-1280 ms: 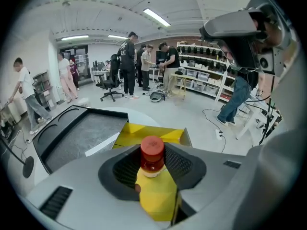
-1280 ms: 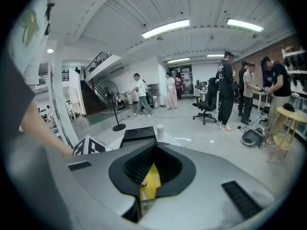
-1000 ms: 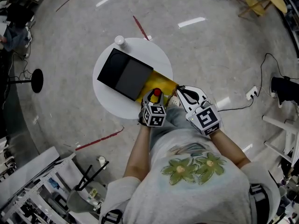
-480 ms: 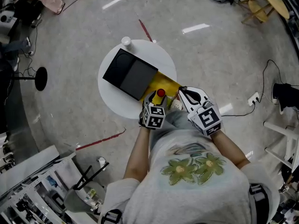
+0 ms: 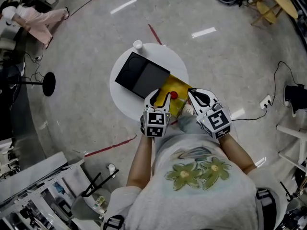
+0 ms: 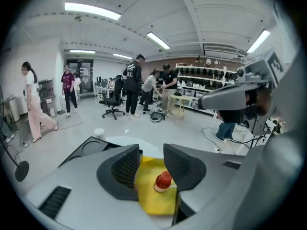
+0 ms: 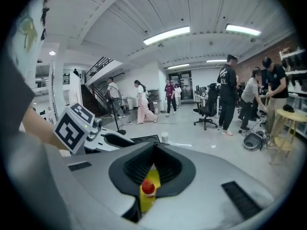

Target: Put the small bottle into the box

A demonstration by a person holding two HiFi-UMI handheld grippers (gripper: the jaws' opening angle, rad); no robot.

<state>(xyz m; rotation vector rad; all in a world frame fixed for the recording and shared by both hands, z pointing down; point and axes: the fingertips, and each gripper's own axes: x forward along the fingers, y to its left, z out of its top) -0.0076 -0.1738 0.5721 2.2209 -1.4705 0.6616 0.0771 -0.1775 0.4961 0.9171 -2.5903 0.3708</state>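
Now left gripper [image 6: 151, 153] jaws just narrowed, seemingly empty; small bottle [image 6: 163, 181] in box [image 6: 152, 202].

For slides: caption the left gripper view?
Left gripper, jaws apart, just closing on nothing, hovers over red-capped small bottle in yellow box.

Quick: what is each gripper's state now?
Left gripper: open, jaws just closed partway; small bottle seen through the gap, not gripped.
Right gripper: closed, tips together, nothing seen held.

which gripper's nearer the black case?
Left. The left gripper, jaws just narrowed and gripping nothing, hangs by the black case's near corner; the right gripper sits farther right, past the yellow box.
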